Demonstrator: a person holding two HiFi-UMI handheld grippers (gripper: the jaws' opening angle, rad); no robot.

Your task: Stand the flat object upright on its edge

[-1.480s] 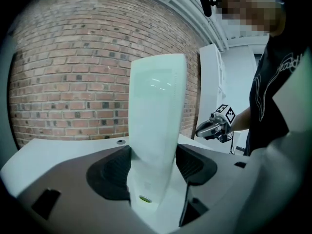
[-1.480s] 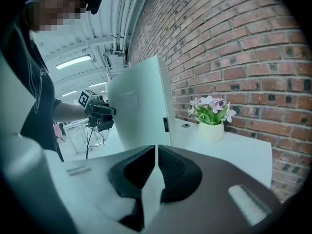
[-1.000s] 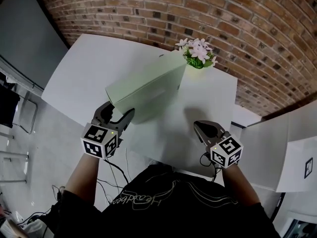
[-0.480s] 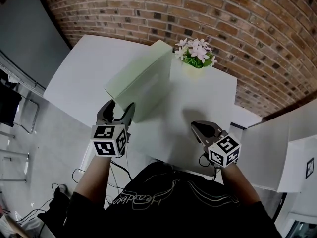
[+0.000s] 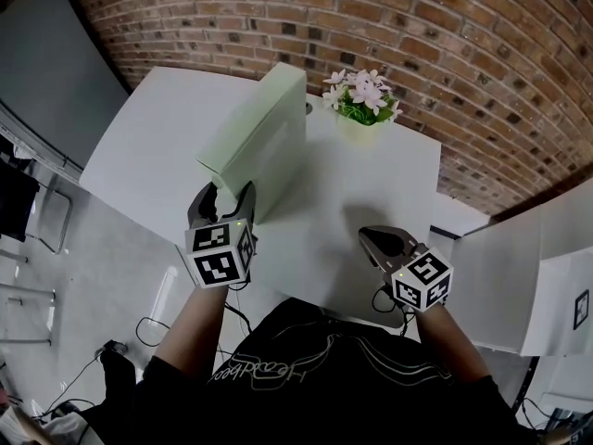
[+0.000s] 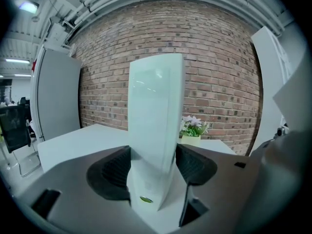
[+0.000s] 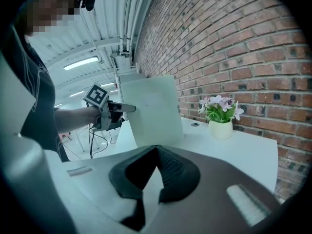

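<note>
A pale green flat box (image 5: 259, 137) stands nearly upright on its long edge on the white table (image 5: 371, 188), running from the near left toward the flowers. My left gripper (image 5: 227, 200) is shut on the box's near end. In the left gripper view the box (image 6: 156, 126) rises between the two dark pads (image 6: 114, 168), which touch both its faces. My right gripper (image 5: 372, 240) hovers over the table's near right side, shut with nothing in it. The right gripper view shows its closed jaws (image 7: 156, 152), with the box's broad face (image 7: 151, 111) and the left gripper (image 7: 122, 109) beyond.
A small pot of pink-white flowers (image 5: 359, 100) stands at the table's far side, just right of the box's far end. A brick wall (image 5: 445, 54) runs behind the table. The table's near edge (image 5: 306, 295) lies between my two grippers. White panels (image 5: 547, 276) stand at right.
The box has turned from a tilted, half-flat pose to standing on its edge. My left gripper rolled with it and shifted slightly right. The right gripper stayed put.
</note>
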